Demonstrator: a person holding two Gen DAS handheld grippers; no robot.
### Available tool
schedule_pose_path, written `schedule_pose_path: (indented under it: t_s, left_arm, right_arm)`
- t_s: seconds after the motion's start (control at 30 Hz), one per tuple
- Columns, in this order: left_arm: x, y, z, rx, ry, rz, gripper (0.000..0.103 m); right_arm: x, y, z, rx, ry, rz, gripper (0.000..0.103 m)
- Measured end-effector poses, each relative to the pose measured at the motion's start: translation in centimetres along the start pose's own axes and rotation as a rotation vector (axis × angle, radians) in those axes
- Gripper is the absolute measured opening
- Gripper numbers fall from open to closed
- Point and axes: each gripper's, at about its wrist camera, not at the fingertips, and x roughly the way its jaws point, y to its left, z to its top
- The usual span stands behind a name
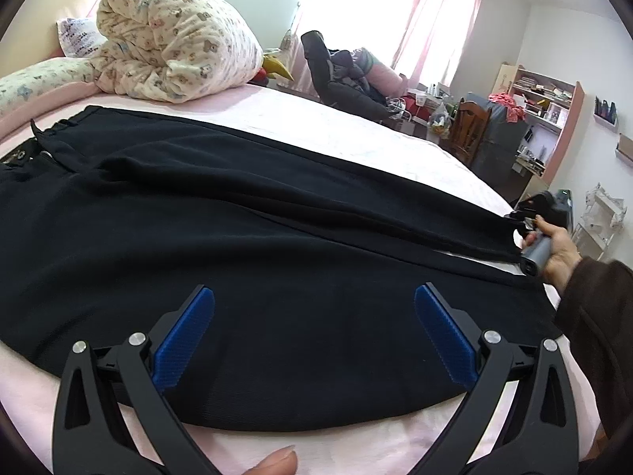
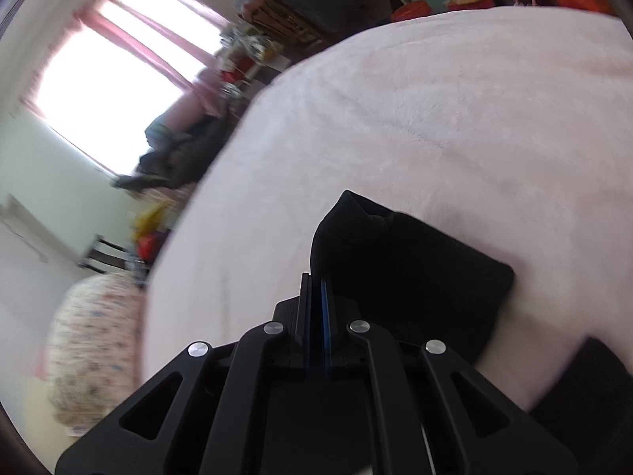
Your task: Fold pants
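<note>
Black pants [image 1: 237, 213] lie spread on the pink bed [image 1: 356, 126], waistband at the far left, legs running to the right. My left gripper [image 1: 314, 297] is open, its blue pads [image 1: 186, 340] hovering over the near pant leg. My right gripper [image 1: 522, 217] shows at the far right in the left wrist view, at the leg hem. In the right wrist view it [image 2: 314, 281] is shut on a bunch of the black pant fabric [image 2: 395, 261], lifted over the bed [image 2: 435, 118].
A rolled patterned quilt [image 1: 178, 51] and a pillow [image 1: 75, 37] sit at the head of the bed. A chair piled with dark clothes [image 1: 340, 75], a wooden chair [image 1: 470, 126] and a shelf unit [image 1: 542, 107] stand beyond the bed's far side.
</note>
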Motion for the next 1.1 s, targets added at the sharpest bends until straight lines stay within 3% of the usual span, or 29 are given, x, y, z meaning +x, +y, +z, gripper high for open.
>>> schedule_pose_path:
  t_s: [0.2, 0.33, 0.43, 0.53, 0.67, 0.77, 0.93, 1.1]
  left_arm:
    - [0.0, 0.4, 0.1, -0.032, -0.004, -0.079, 0.101]
    - [-0.6, 1.8, 0.5, -0.127, -0.005, -0.115, 0.101]
    - [-2.5, 3.3, 1.3, -0.238, 0.022, -0.169, 0.101]
    - [-5.5, 4.0, 2.8, -0.231, -0.026, -0.186, 0.101]
    - [-7.0, 4.6, 6.9, -0.068, -0.019, -0.041, 0.101]
    - [-5.7, 5.0, 9.7, -0.008, 0.022, 0.023, 0.101]
    - [-0.1, 5.9, 13.7, -0.090, 0.114, -0.028, 0.101]
    - [5.1, 5.1, 15.7, -0.165, 0.122, -0.027, 0.101]
  right_arm:
    - [-6.4, -0.5, -1.6, -0.030, 0.015, 0.155, 0.004]
    - [-10.2, -2.4, -4.2, -0.040, 0.032, 0.209, 0.003]
    - [-12.4, -4.6, -6.9, -0.014, 0.046, 0.244, 0.003]
    - [-14.0, -6.7, -9.2, -0.008, 0.038, 0.253, 0.003]
    - [-13.9, -9.5, -11.1, 0.110, 0.074, 0.238, 0.003]
    - [-13.8, -9.4, -11.2, 0.084, 0.056, 0.206, 0.003]
    - [-12.7, -10.5, -11.6, 0.135, 0.054, 0.180, 0.003]
    - [-12.9, -10.7, -11.7, 0.156, 0.033, 0.168, 0.003]
